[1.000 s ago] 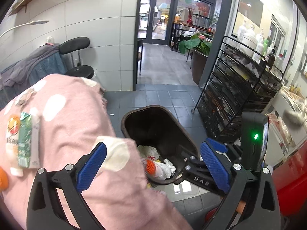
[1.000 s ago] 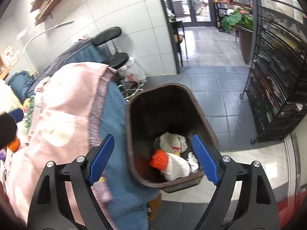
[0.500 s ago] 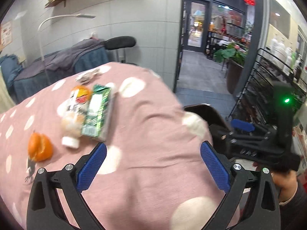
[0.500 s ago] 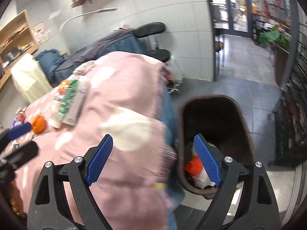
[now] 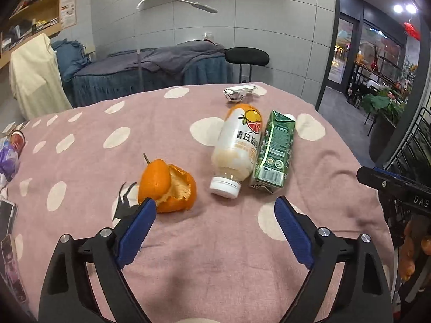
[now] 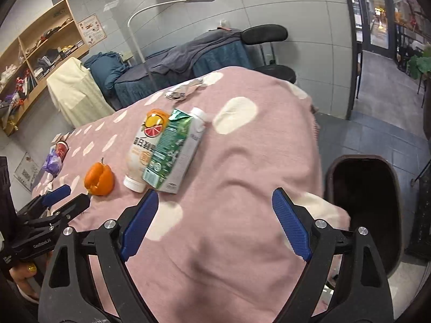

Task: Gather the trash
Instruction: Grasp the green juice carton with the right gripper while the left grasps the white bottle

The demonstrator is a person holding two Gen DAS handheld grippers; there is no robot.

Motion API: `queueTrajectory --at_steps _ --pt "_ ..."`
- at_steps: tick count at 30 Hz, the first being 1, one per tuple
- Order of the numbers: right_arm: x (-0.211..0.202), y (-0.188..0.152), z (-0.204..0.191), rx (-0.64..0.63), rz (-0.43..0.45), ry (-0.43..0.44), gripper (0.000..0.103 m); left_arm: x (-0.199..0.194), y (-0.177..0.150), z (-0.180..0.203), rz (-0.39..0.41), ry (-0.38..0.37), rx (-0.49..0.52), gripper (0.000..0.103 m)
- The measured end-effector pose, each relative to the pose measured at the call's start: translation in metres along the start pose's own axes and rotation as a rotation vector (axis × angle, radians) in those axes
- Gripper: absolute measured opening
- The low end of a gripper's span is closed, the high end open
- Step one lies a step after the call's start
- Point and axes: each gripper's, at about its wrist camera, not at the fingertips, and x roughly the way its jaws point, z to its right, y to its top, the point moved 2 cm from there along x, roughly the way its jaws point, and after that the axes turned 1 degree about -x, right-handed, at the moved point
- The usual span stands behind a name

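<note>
On the pink spotted blanket lie an orange peel, a white drink bottle on its side, a green carton beside it and a crumpled wrapper farther back. My left gripper hovers just short of the peel and bottle; its jaws are closing with nothing between them. My right gripper stands open over bare blanket, near the carton and bottle. The peel lies left of them, by the left gripper. The dark bin stands on the floor to the right.
A purple bag and a red-labelled cup sit at the blanket's far left. Phones lie at its left edge. Behind are a blue-covered bed, a black stool, a floor lamp and wooden shelves.
Both grippers swung from above the bin and blanket edge to over the blanket top. The peel, bottle and carton now lie close ahead. The left jaws have narrowed a little.
</note>
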Motion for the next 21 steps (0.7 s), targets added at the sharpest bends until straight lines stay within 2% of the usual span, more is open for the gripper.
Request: queueTrajectory --at_steps 5,9,14,17,21 --pt "0.038 0.024 -0.029 0.051 -0.077 0.066 0.086 0.005 0.016 -0.006 0.016 0.008 -0.002 0.081" --pt "0.075 0.037 -0.048 0.079 -0.141 0.037 0.085 0.009 0.022 -0.007 0.027 0.011 0.014 0.081" --pt "0.120 0.043 -0.049 0.157 -0.227 -0.007 0.067 0.014 0.024 -0.015 0.025 0.032 0.020 0.081" --pt "0.134 0.043 -0.046 0.210 -0.251 0.014 0.066 0.021 0.026 -0.019 -0.002 0.007 0.002 0.081" --pt "0.146 0.048 -0.047 0.219 -0.259 -0.026 0.066 0.028 0.025 -0.015 -0.016 0.008 0.021 0.081"
